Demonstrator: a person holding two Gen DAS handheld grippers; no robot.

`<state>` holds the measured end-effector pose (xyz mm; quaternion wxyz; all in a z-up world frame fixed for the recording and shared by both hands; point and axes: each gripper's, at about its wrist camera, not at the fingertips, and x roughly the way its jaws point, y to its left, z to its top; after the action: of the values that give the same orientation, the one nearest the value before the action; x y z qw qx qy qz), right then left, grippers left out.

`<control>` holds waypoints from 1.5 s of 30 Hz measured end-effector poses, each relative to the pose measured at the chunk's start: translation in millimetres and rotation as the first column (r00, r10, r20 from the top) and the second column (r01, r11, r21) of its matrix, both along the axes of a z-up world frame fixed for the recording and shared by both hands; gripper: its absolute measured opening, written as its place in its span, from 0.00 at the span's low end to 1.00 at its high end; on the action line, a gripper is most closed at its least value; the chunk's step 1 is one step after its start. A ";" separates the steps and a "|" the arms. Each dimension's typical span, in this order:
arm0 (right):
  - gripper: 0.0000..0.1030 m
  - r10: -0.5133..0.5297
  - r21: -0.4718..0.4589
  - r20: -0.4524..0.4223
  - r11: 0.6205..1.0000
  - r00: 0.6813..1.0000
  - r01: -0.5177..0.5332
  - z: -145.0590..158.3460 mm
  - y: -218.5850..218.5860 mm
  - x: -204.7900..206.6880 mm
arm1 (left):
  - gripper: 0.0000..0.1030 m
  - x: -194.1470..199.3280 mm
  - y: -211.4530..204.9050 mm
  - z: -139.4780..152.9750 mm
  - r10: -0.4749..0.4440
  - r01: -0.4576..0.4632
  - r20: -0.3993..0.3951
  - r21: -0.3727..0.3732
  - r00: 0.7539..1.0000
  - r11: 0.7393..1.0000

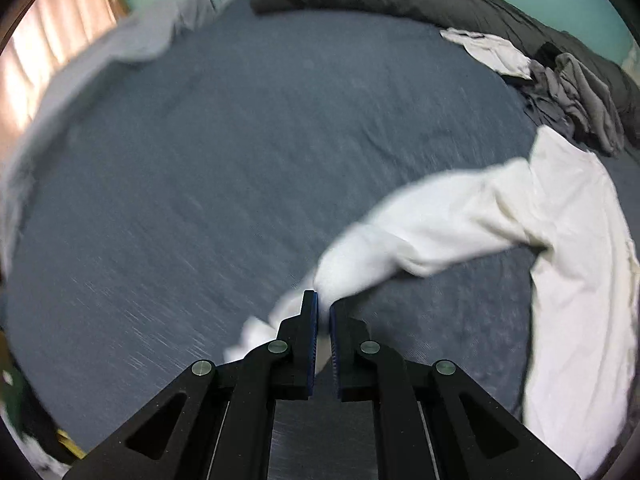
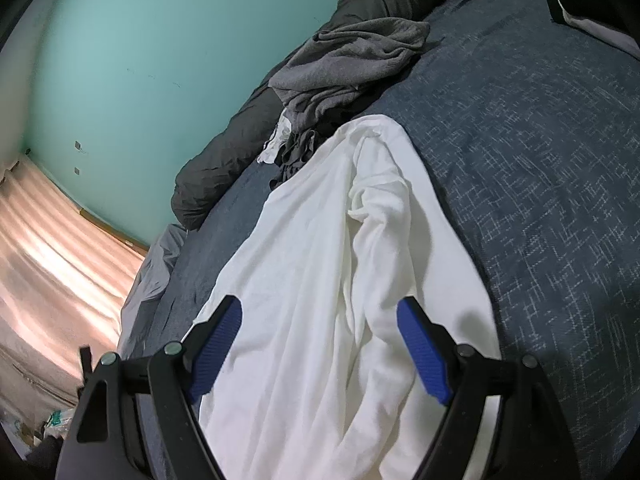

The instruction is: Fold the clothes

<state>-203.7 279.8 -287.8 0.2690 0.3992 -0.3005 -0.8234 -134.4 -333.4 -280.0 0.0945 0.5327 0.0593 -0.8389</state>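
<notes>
Hand-held gripper, left [image 1: 323, 307], is pinching the sleeve [image 1: 432, 232]; we are keeping it taut while the right [image 2: 320, 320] is hovering open over the shirt [image 2: 304, 320].

Left tongs [image 1: 323, 303] pinched on white shirt [image 1: 568, 280] sleeve above blue bedspread [image 1: 240, 152].

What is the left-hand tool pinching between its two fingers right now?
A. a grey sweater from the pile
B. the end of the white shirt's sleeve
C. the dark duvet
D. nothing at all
B: in the left wrist view the left gripper is closed on the cuff end of the white shirt, whose sleeve stretches from the shirt's body across the blue bedspread to the fingers.
</notes>
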 end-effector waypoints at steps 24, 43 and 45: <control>0.78 0.099 0.300 0.337 0.931 0.937 -0.206 -4.0 76.2 101.3 | 0.29 91.7 109.1 8.2 -0.104 0.149 -0.220 0.199 0.970 0.969; 0.21 0.142 0.374 0.439 0.869 0.887 -0.324 -29.9 54.4 138.8 | 0.30 113.8 110.5 -36.4 -0.036 0.125 -0.259 0.334 0.965 0.934; 0.12 0.145 0.377 0.431 0.868 0.891 -0.323 -29.2 53.2 140.0 | 0.30 115.8 101.8 -39.6 -0.007 0.099 -0.254 0.353 0.967 0.930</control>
<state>-63.8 333.0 -317.0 0.2067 0.6387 -0.1026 -0.7341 -18.6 -231.7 -319.6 -0.0366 0.4331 0.2100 -0.8758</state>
